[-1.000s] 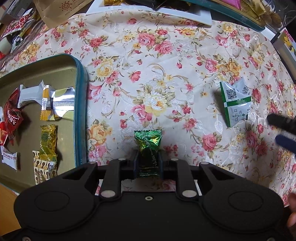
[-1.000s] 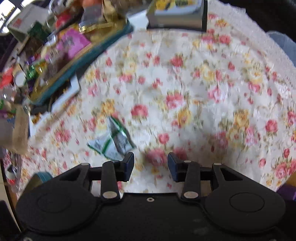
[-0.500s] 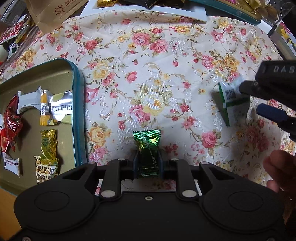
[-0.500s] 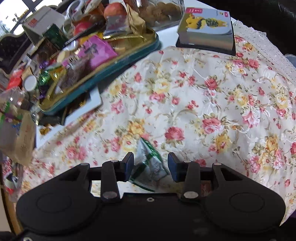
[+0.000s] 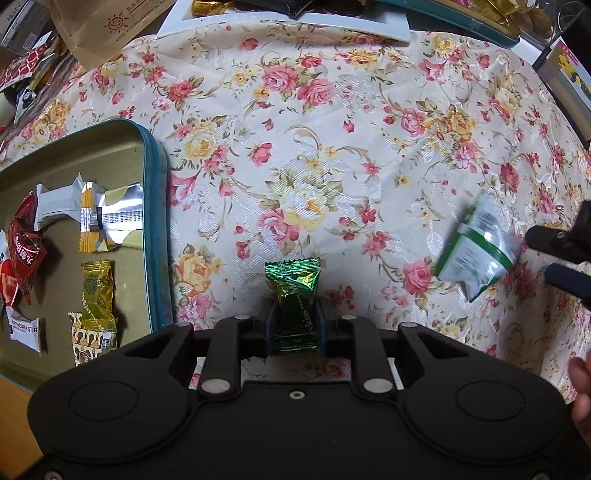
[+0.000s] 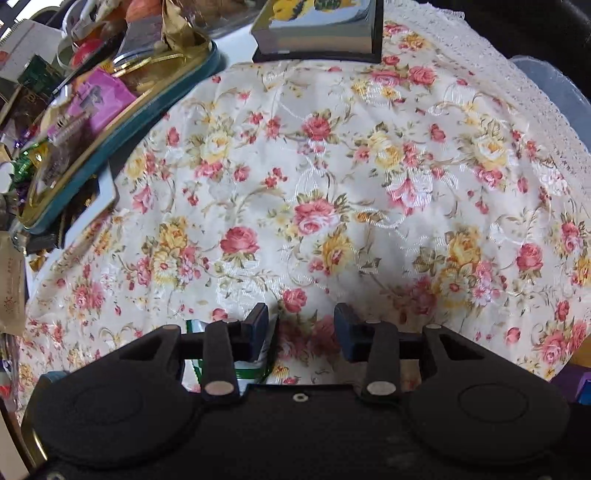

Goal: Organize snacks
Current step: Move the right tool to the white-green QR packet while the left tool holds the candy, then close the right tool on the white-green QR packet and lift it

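Note:
My left gripper [image 5: 295,321] points straight down over the floral cloth and is shut on a green foil candy [image 5: 293,291], which stands upright between the pads. To its left lies a teal-rimmed gold tray [image 5: 157,221] holding several wrapped snacks. A white and green packet [image 5: 476,247] lies on the cloth to the right, with the fingers [image 5: 565,277] of my right gripper at its right end. In the right wrist view my right gripper [image 6: 301,325] is open and low over the cloth. The packet [image 6: 255,363] sits mostly under the left finger, and only its edge reaches into the gap.
A second teal tray [image 6: 122,122] piled with snacks lies at the cloth's far side, beside a white board [image 5: 288,22] and a brown paper bag [image 5: 103,26]. A boxed book [image 6: 317,33] rests at the far edge. A hand [image 5: 581,387] shows at the right border.
My right gripper came down onto the packet, which slid from between the jaws to under the left finger. The packet turned and shifted slightly on the cloth. The left gripper and its candy stayed put.

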`<state>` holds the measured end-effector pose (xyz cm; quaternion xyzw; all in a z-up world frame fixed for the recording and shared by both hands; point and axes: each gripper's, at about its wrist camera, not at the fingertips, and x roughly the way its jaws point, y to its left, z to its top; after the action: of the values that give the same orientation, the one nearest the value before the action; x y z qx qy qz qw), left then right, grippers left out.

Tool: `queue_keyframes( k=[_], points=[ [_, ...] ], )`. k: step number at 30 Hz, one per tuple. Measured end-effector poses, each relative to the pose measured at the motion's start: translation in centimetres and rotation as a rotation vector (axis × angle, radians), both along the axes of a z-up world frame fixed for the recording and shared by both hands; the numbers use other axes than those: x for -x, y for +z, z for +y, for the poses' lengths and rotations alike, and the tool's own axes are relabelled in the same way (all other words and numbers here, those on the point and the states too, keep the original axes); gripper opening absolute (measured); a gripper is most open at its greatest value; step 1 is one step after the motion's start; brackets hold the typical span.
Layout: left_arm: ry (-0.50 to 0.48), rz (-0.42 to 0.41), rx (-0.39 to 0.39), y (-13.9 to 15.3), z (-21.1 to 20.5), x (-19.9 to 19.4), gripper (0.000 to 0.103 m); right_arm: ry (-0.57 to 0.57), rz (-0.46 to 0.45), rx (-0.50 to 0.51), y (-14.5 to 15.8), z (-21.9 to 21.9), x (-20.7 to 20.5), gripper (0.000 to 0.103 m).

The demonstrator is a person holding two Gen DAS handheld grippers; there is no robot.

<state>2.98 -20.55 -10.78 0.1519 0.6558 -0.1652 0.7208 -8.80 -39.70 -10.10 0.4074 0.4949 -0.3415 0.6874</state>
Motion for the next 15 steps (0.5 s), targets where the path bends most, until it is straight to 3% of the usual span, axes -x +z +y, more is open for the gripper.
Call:
queue_keyframes(
  k=[4, 8, 12, 15],
  points=[
    [0.005, 0.001, -0.003, 0.0, 0.0, -0.1, 0.030, -0.006, -0.113, 0.000, 2.1, -0.3, 0.9, 0.042],
    [0.001, -0.001, -0.001, 0.0, 0.0, 0.1, 0.030, 0.060, -0.198, -0.002, 4.0, 0.4, 0.3, 0.043],
    [0.002, 0.005, 0.002, 0.0, 0.1, -0.1, 0.030, 0.265, -0.225, 0.008, 5.3, 1.8, -1.0, 0.043],
    [0.002, 0.007, 0.000, 0.0, 0.0, -0.1, 0.030, 0.496, -0.225, 0.119, 5.9, 3.6, -1.5, 0.044]
  ],
)
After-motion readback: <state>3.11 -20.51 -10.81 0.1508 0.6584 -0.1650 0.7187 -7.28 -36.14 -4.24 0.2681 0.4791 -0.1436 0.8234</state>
